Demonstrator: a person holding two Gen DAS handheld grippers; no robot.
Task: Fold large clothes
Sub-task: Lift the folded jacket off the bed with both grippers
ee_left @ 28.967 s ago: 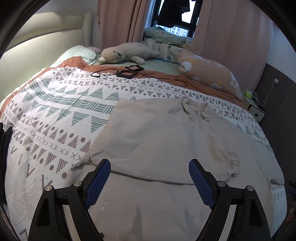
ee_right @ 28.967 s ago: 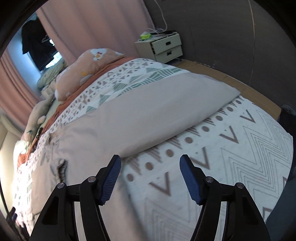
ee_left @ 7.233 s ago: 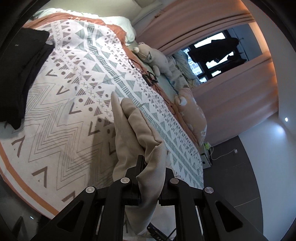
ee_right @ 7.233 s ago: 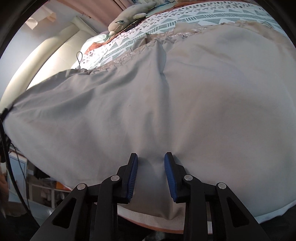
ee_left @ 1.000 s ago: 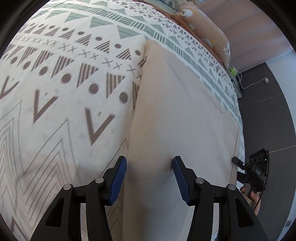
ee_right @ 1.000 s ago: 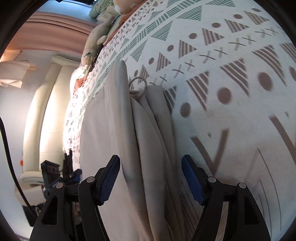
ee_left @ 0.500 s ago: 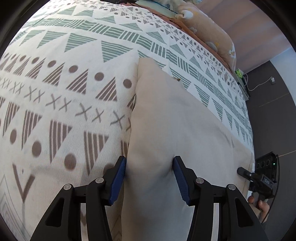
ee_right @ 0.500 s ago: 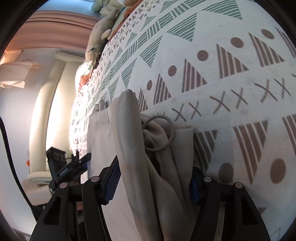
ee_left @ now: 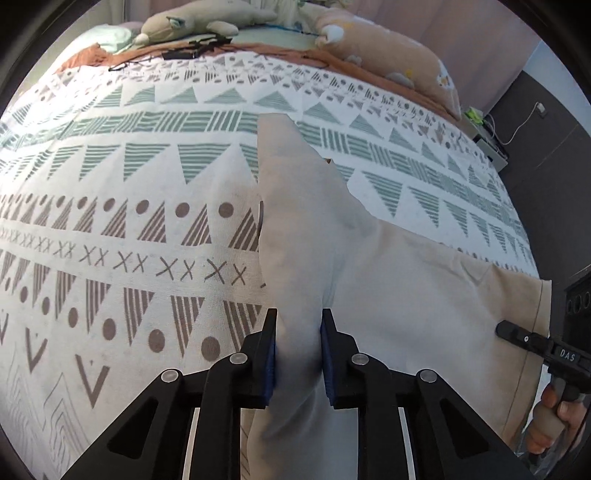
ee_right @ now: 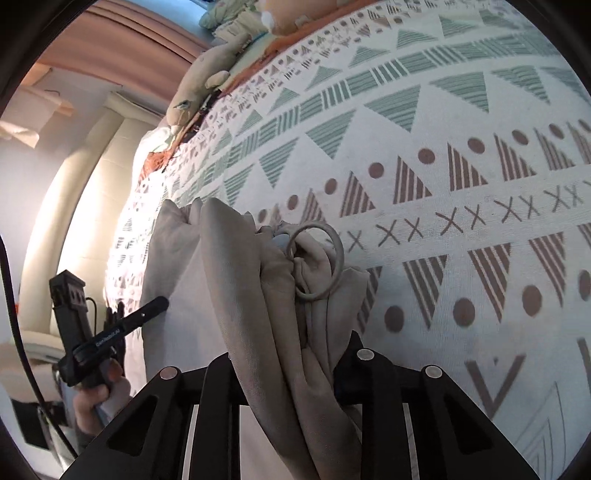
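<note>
A large beige garment [ee_left: 388, 280] lies folded into a long band on the patterned bedspread [ee_left: 110, 206]. My left gripper [ee_left: 298, 354] is shut on one end of it, lifting a ridge of cloth. My right gripper [ee_right: 284, 369] is shut on the bunched other end [ee_right: 255, 295], where a beige ring [ee_right: 317, 258] hangs in the folds; its fingertips are hidden by the cloth. The right gripper also shows in the left wrist view [ee_left: 535, 347], and the left gripper in the right wrist view [ee_right: 110, 332].
A grey plush toy [ee_left: 199, 18], black cables [ee_left: 195, 48] and a pink plush pillow [ee_left: 391, 48] lie at the head of the bed. A nightstand [ee_left: 487, 144] stands at the far right. A cream headboard [ee_right: 74, 206] is at the left.
Both grippers have closed on the garment's ends since half a second ago and raised the cloth a little. Both views have tilted up toward the head of the bed.
</note>
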